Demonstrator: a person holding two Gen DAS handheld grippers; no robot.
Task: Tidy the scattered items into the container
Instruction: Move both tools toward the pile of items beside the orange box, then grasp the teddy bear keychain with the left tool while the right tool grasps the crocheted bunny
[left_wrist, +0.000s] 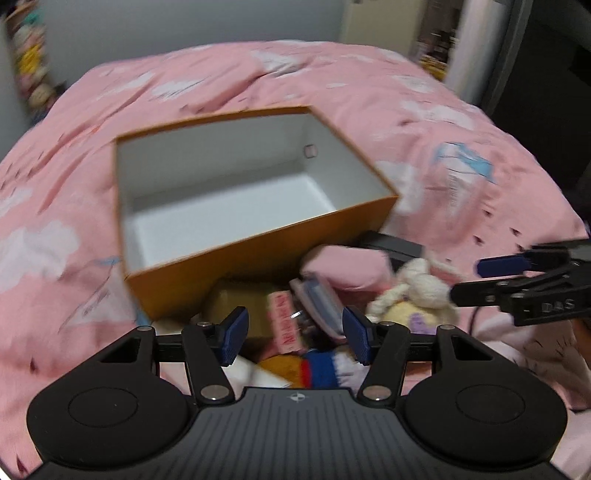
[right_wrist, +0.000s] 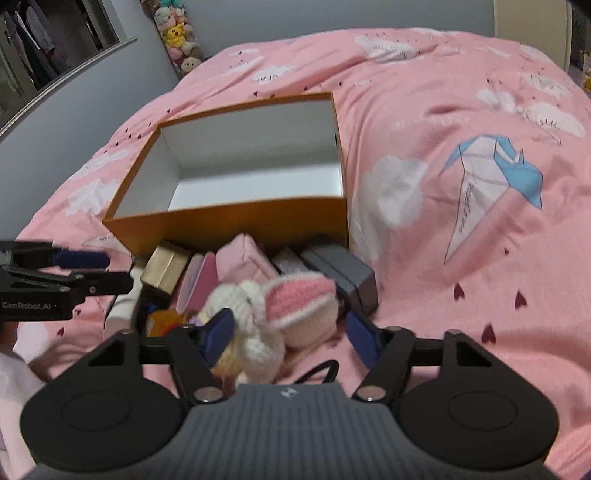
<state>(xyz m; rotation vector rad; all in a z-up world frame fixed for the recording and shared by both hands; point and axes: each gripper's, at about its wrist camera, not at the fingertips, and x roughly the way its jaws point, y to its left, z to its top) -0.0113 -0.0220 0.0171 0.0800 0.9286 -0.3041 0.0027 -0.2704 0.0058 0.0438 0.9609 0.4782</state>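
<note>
An orange box (left_wrist: 240, 266) (right_wrist: 229, 221) with a bare white inside stands open on the pink bed. A heap of items lies against its near wall: a gold box (right_wrist: 164, 267), a pink pouch (right_wrist: 243, 258), a grey case (right_wrist: 343, 273), a pink card with red print (left_wrist: 286, 325) and a clear case (left_wrist: 321, 306). My right gripper (right_wrist: 291, 338) is open around a white crochet bunny (right_wrist: 258, 321) (left_wrist: 417, 291); the right pad stands clear of it. My left gripper (left_wrist: 295, 334) hangs open above the card and clear case, holding nothing.
The pink duvet (right_wrist: 461, 110) with cloud and crane prints covers the whole bed. A black cable (right_wrist: 317, 371) lies under the right gripper. Plush toys (right_wrist: 177, 33) hang on the far wall. An orange and blue toy (left_wrist: 306, 369) lies below the left gripper.
</note>
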